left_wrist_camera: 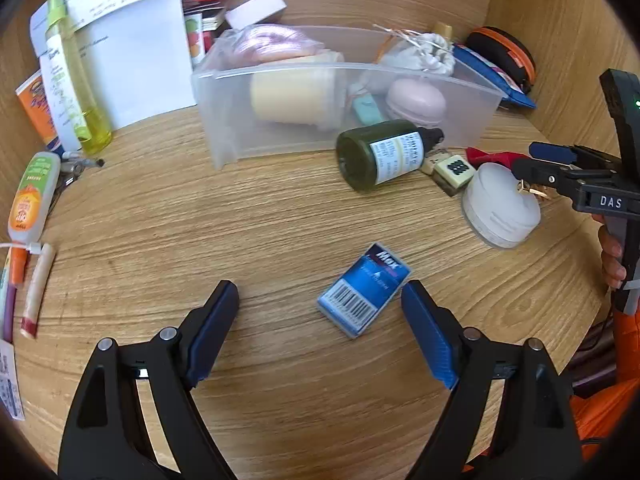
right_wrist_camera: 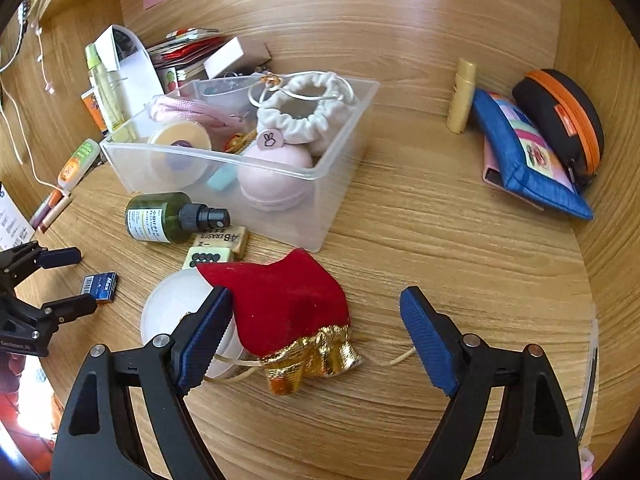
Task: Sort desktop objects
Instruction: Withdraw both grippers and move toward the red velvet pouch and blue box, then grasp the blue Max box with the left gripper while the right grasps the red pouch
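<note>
1. On the wooden table [left_wrist_camera: 280, 208], seen from the left wrist, the left hand-held gripper [left_wrist_camera: 320, 300] stands wide open with nothing in it. The small blue box [left_wrist_camera: 364, 290] lies flat between its fingers, close against the right-side finger and well apart from the other.
2. Farther back sits the clear plastic bin [left_wrist_camera: 240, 120], and the dark green bottle [left_wrist_camera: 380, 156] lies on its side just in front of it. The white round jar [left_wrist_camera: 500, 208] sits off to the right, under the tips of the right hand-held gripper [left_wrist_camera: 524, 160].
3. From the right wrist, the right hand-held gripper [right_wrist_camera: 316, 300] is also spread wide and grips nothing. The red pouch [right_wrist_camera: 284, 304] with its gold neck lies between the fingers, touching the left-side finger [right_wrist_camera: 204, 332] and clear of the right-side one.
4. The pouch's red top leans against the white round jar [right_wrist_camera: 172, 304]. The clear plastic bin [right_wrist_camera: 344, 184] stands behind it, the dark green bottle [right_wrist_camera: 164, 218] to the bin's left.
</note>
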The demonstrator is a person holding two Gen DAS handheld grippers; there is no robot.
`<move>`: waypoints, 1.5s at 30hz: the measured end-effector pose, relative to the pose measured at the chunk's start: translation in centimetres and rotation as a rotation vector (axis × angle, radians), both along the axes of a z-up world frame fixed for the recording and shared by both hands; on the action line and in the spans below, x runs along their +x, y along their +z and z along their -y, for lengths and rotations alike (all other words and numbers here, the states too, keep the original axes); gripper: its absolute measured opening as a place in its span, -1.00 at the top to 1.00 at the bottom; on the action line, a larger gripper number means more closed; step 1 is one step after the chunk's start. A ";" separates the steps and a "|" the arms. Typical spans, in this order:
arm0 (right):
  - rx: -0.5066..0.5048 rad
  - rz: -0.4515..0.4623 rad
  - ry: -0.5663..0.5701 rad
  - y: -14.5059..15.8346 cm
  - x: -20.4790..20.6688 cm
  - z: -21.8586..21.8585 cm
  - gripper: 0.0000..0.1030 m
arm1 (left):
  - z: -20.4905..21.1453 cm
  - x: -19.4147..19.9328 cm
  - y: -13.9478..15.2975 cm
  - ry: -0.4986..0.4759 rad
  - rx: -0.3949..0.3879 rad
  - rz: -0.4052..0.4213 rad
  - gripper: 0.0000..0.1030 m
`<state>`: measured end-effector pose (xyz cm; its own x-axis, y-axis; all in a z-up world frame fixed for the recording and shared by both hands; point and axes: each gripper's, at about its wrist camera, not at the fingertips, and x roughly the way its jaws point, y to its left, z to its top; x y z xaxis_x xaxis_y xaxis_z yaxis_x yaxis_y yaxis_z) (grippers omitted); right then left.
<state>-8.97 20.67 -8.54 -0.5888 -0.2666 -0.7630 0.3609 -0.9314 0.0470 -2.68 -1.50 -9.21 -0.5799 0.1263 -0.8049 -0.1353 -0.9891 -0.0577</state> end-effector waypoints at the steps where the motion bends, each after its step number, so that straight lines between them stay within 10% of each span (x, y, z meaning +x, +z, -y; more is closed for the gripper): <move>1: -0.002 0.003 -0.006 0.0 -0.1 -0.2 -0.60 | -0.2 0.0 -0.1 -0.004 -0.004 -0.001 -0.63; 19: -0.058 0.079 -0.023 -1.1 -2.5 -1.4 -0.39 | -1.0 0.1 0.0 0.021 -0.046 -0.066 -0.11; 27: -0.005 0.068 0.040 -1.7 -1.9 0.5 0.44 | -0.1 0.0 0.2 0.050 -0.044 -0.084 0.47; 45: -0.082 -0.057 -0.052 2.8 1.0 -2.3 0.75 | 2.0 -0.5 3.0 0.110 0.042 -0.159 0.48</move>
<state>-7.93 22.94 -5.71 -0.6457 -0.2942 -0.7046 0.3160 -0.9430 0.1042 -3.23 -3.46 -6.17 -0.7116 0.0868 -0.6972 -0.0372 -0.9956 -0.0860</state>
